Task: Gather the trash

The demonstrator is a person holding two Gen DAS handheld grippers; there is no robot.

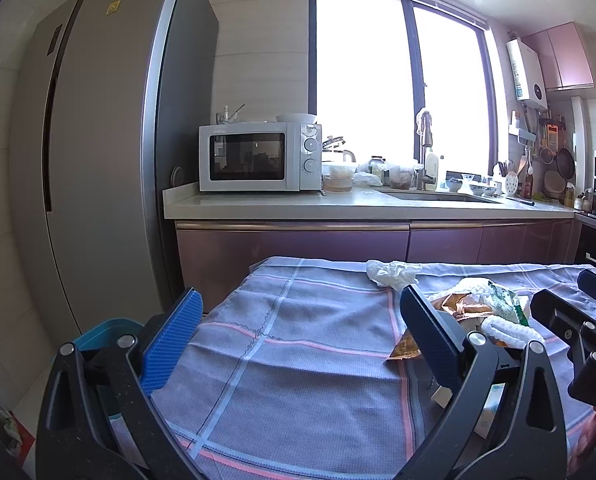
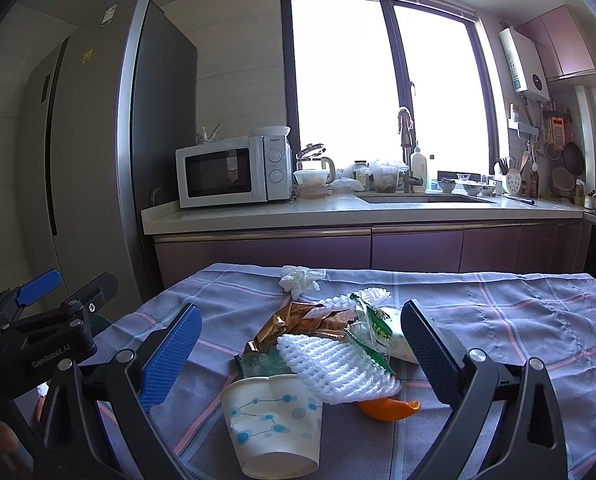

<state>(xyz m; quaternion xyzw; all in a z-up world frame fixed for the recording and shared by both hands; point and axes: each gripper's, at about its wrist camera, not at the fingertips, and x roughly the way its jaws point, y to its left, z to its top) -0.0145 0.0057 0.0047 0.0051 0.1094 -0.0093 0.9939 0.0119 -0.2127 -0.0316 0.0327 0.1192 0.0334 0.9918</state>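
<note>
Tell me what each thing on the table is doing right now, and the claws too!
Left claw: open, empty.
Right claw: open, empty, around the trash pile.
Paper cup: tipped on its side.
White foam net: lying over the cup.
Gold wrapper: crumpled.
Tissue: scrunched up, apart from the pile.
Orange peel: lying on the tablecloth.
Microwave: door shut.

On the tablecloth (image 2: 498, 320) the trash lies in one heap: the paper cup (image 2: 274, 428) at 6 o'clock on its side, the foam net (image 2: 334, 364) just behind it at 1 o'clock, touching its rim. The peel (image 2: 390, 408) lies under the net's near edge, the foil wrapper (image 2: 302, 320) behind the net at 11 o'clock. The crumpled tissue (image 2: 300, 278) lies apart at 12 o'clock — near the far edge; behind the table stands the counter (image 2: 338, 210), with the microwave (image 2: 234, 170) on it at its left end.
</note>
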